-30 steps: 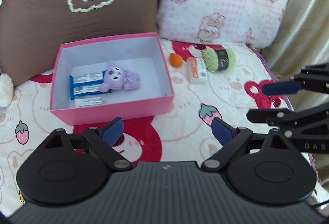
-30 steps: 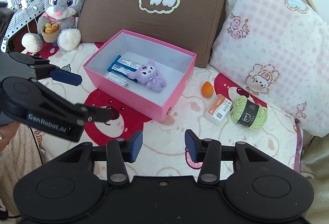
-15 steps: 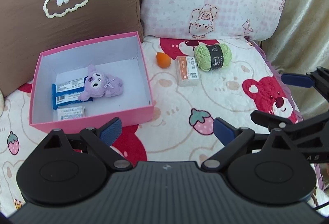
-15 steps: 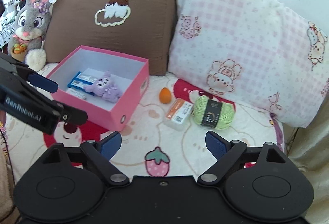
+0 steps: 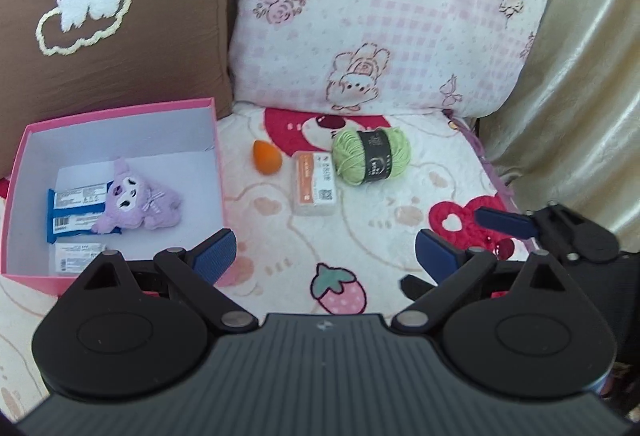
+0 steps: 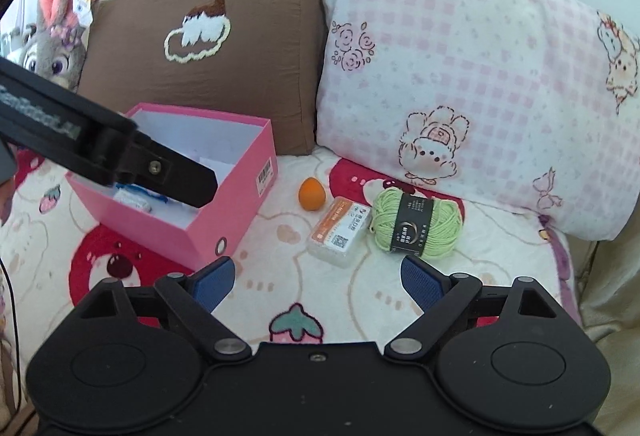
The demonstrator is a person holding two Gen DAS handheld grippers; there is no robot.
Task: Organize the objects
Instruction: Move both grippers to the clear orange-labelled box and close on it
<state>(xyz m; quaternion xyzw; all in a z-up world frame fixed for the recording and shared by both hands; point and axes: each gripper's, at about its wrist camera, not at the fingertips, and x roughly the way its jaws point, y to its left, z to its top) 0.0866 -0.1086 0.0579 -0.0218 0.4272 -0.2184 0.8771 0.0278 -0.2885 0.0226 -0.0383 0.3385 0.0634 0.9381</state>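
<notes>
A pink box (image 5: 218, 155) (image 6: 240, 203) stands on the bed at left, holding a purple plush toy (image 5: 140, 199) and blue and white packets (image 5: 76, 211). To its right lie an orange egg-shaped sponge (image 5: 266, 157) (image 6: 312, 194), a clear orange-labelled case (image 5: 315, 183) (image 6: 339, 232) and a green yarn ball (image 5: 372, 155) (image 6: 416, 222). My left gripper (image 5: 325, 258) is open and empty, held in front of these. My right gripper (image 6: 317, 282) is open and empty, just in front of the case and yarn. Its fingers (image 5: 504, 222) show at right in the left wrist view.
A brown pillow (image 6: 208, 75) and a pink checked pillow (image 6: 460, 83) lean behind the objects. A grey rabbit plush (image 6: 60, 43) sits at far left. A beige curtain (image 5: 580, 95) marks the bed's right edge. The left gripper's arm (image 6: 100, 147) crosses over the box.
Both grippers have swung right and moved closer to the sponge, case and yarn. The right gripper's jaws have opened wider. The box now lies at the left of both views.
</notes>
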